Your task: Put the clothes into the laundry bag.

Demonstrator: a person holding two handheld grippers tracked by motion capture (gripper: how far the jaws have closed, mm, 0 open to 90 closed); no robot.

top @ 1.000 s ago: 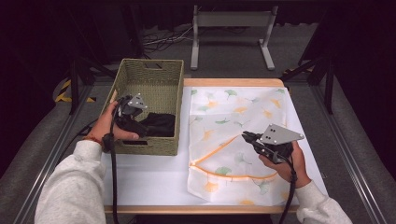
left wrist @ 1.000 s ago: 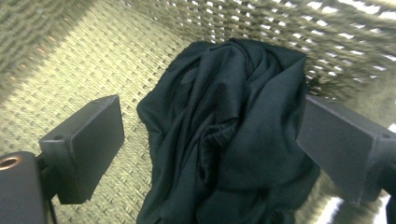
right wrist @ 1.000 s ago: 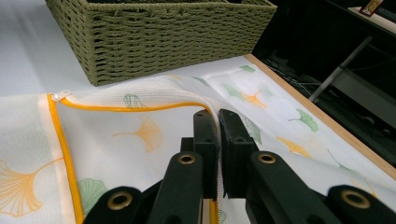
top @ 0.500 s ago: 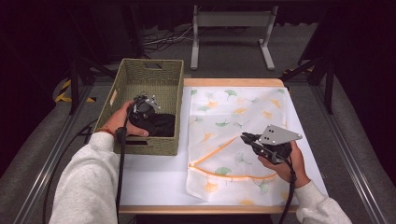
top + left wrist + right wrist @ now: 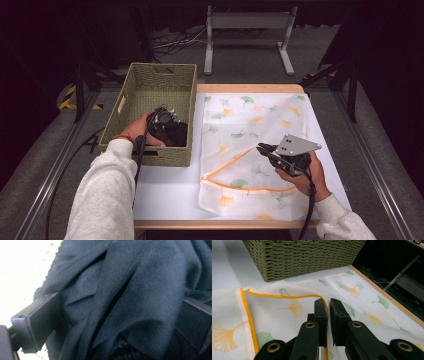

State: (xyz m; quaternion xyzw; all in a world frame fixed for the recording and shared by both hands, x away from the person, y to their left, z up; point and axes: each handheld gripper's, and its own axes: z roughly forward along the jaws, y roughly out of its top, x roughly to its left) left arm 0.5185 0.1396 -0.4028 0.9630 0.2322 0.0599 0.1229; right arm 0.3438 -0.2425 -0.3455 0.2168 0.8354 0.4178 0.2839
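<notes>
A person sits at a white table (image 5: 165, 190), holding a two-jaw gripper in each hand. No brand, label or readable writing shows on anything.

On the left of the table stands a green woven basket (image 5: 150, 87) with a slot handle in its far wall. The left gripper (image 5: 167, 127) is lowered inside it, at the near end, onto a dark cloth (image 5: 175, 134). In the left gripper view, the dark cloth (image 5: 130, 295) bunches in folds between the two black jaws, which stand wide apart with the fabric pressing against both. Whether they have clamped it cannot be told. The cloth's edges run out of the picture, and its kind of garment is hard to make out.

To the right of the basket lies a white mesh bag (image 5: 250, 150) printed with green and orange ginkgo leaves and edged in orange. The right gripper (image 5: 265, 150) rests over its middle. In the right gripper view, the right gripper (image 5: 329, 312) has its jaws nearly closed, pinching the orange-trimmed edge of the mesh bag (image 5: 287, 312) and lifting it slightly off the layer below. The person's sleeves are pale grey; the surrounding floor is dark.
</notes>
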